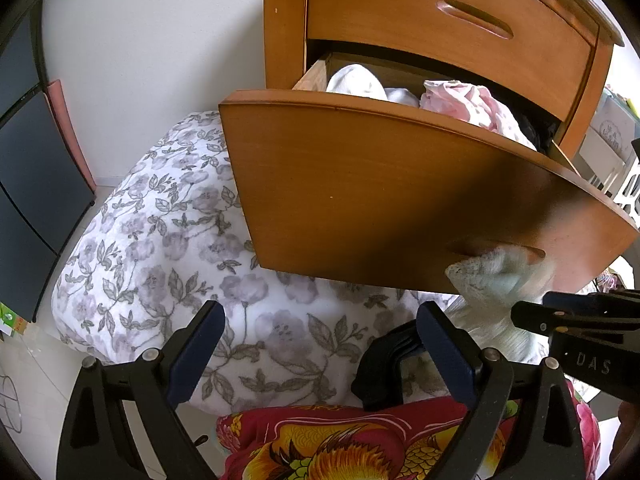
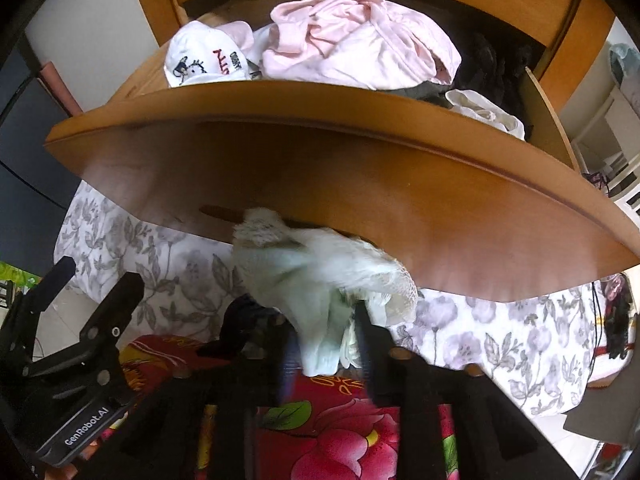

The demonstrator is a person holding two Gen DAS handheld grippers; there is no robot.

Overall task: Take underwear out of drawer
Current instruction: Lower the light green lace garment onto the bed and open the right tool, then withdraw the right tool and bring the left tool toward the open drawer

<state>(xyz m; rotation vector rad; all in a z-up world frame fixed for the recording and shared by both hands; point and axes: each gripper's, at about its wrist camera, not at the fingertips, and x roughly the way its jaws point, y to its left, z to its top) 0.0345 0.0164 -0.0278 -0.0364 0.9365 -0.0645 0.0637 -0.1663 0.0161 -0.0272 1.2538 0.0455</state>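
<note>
A pale green pair of underwear with lace trim hangs in front of the open wooden drawer, outside it and just below its handle slot. My right gripper is shut on this underwear from below. Seen from the left wrist, the same underwear is blurred at the drawer front, with the right gripper beside it. My left gripper stands open and empty over the bed, left of the right one. In the drawer lie a pink garment, a white printed piece and dark clothes.
A bed with a grey floral cover lies under the drawer. A red flowered blanket is nearest to me. A shut upper drawer sits above the open one. Dark cabinet doors stand at the left.
</note>
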